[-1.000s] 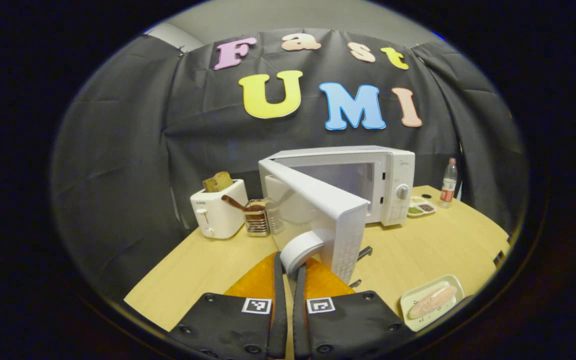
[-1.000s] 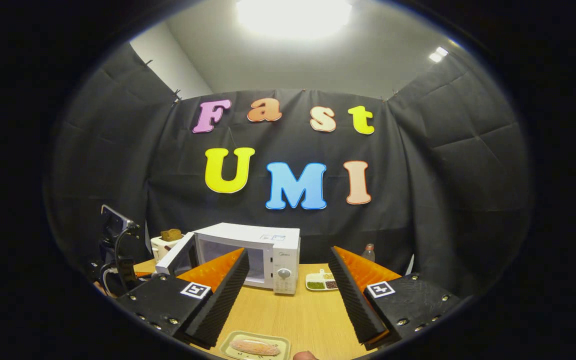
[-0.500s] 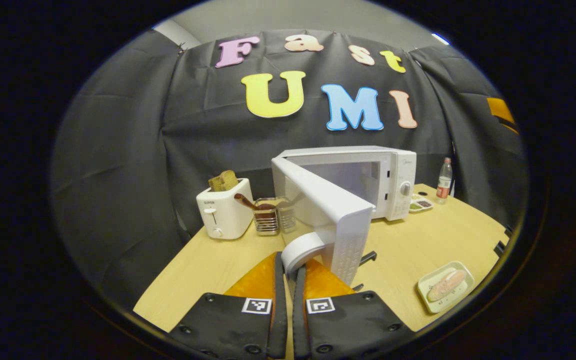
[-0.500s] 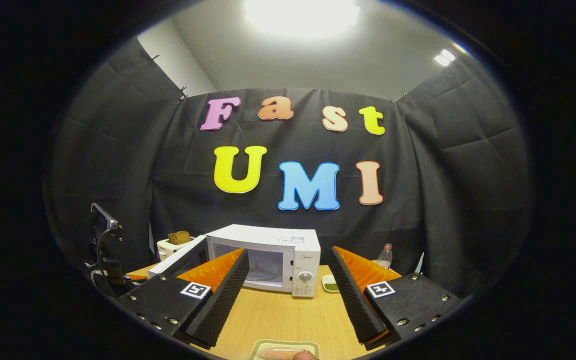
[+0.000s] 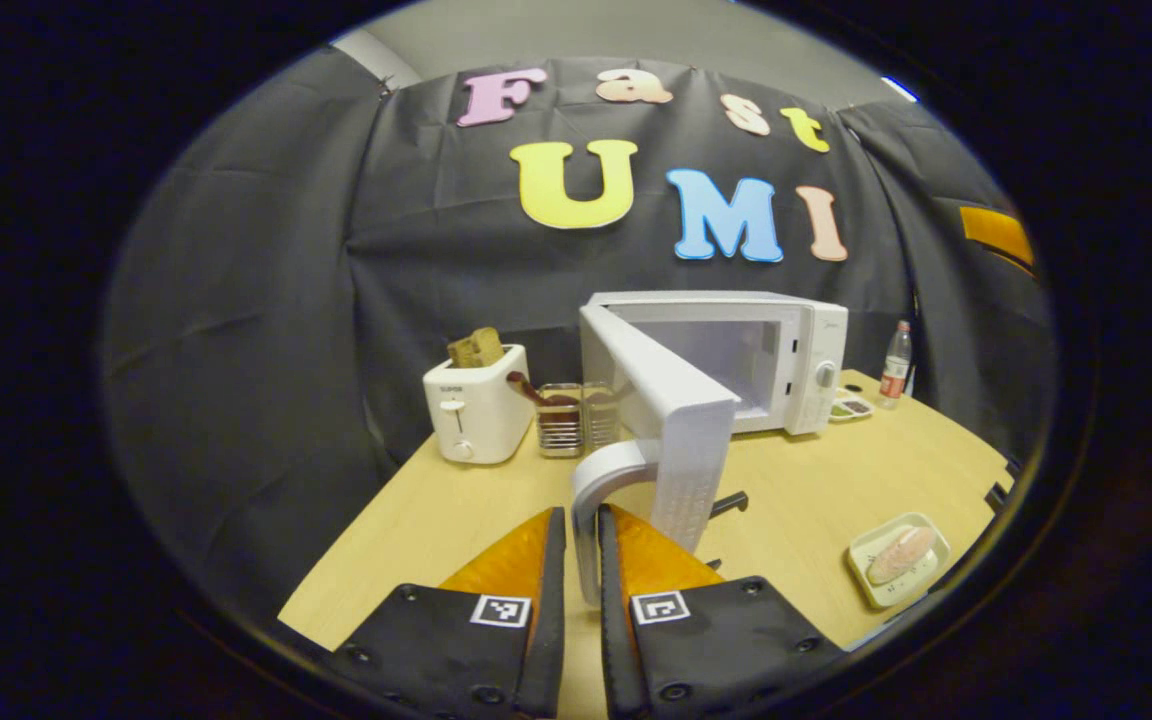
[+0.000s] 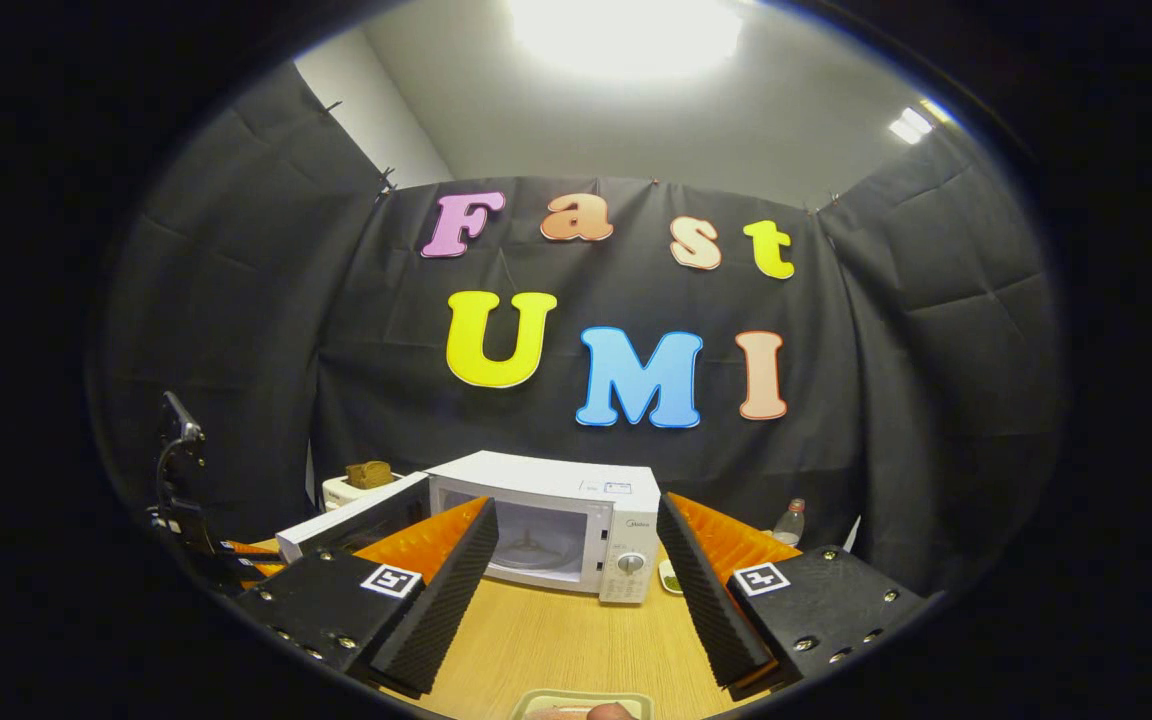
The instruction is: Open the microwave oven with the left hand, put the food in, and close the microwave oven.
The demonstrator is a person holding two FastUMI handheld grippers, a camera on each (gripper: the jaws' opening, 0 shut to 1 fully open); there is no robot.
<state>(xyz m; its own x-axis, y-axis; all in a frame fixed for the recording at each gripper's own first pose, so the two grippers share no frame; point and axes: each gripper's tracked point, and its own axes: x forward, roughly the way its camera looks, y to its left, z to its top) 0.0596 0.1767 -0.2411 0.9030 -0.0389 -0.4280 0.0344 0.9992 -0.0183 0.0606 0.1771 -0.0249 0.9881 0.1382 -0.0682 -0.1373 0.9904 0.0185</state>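
In the left gripper view, the left gripper (image 5: 576, 560) is closed on the handle (image 5: 588, 500) of the microwave (image 5: 786, 360) door (image 5: 671, 420); both fingers (image 5: 551, 560) press the lower end of the curved handle from either side. The door stands swung wide open toward the camera, and the cavity is exposed behind it. The microwave sits at the far side of the table (image 5: 416, 530), against the black cloth wall. The food (image 5: 899, 555) lies on a tray (image 5: 921, 580) near the front right edge of the table, well apart from the microwave. Left of the microwave stand a rack (image 5: 576, 420) holding a brown utensil, then a toaster (image 5: 476, 405) with bread (image 5: 476, 347) in its slots. Right of the microwave are a small dish (image 5: 851, 407) with compartments and a bottle (image 5: 896, 358). In the right gripper view, the right gripper (image 6: 576, 590) hangs above the table with its fingers (image 6: 446, 590) spread wide apart and nothing between them. The microwave (image 6: 576, 520) shows between the fingers, its door (image 6: 356, 515) open to the left. The rim of the tray (image 6: 586, 700) shows at the bottom edge, just below the gripper, with the food (image 6: 561, 711) barely visible. The bottle (image 6: 789, 522) stands behind the right finger.
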